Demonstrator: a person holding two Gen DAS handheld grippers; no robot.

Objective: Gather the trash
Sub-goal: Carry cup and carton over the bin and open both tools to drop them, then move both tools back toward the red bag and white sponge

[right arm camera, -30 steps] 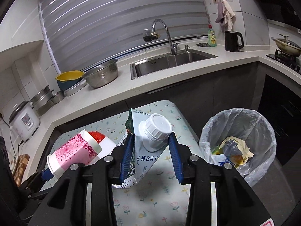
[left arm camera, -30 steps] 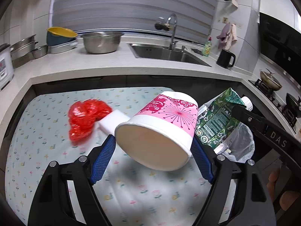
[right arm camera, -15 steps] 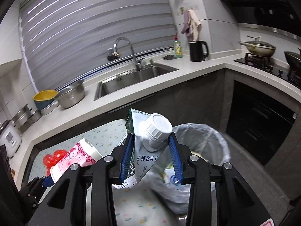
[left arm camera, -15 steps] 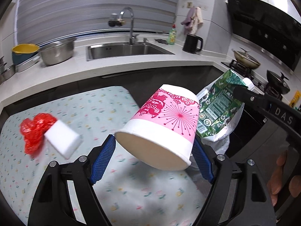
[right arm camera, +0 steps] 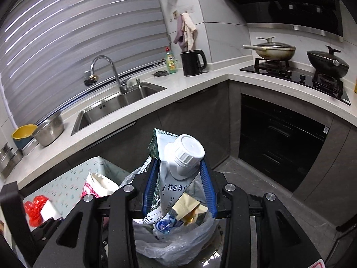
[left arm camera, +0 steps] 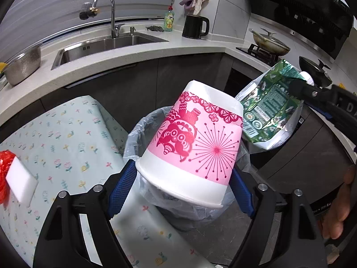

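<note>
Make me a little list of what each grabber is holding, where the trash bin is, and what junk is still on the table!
left gripper: jaws shut on the pink paper cup, held tilted
right gripper: jaws shut on the milk carton, white cap on
trash bin: lined with a clear bag, below both held things, some rubbish already inside
left on the table: red plastic wad and white block, touching

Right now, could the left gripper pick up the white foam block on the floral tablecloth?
Probably not: the left gripper is already shut on the pink-and-white paper cup, and the white foam block lies off to its side.
</note>
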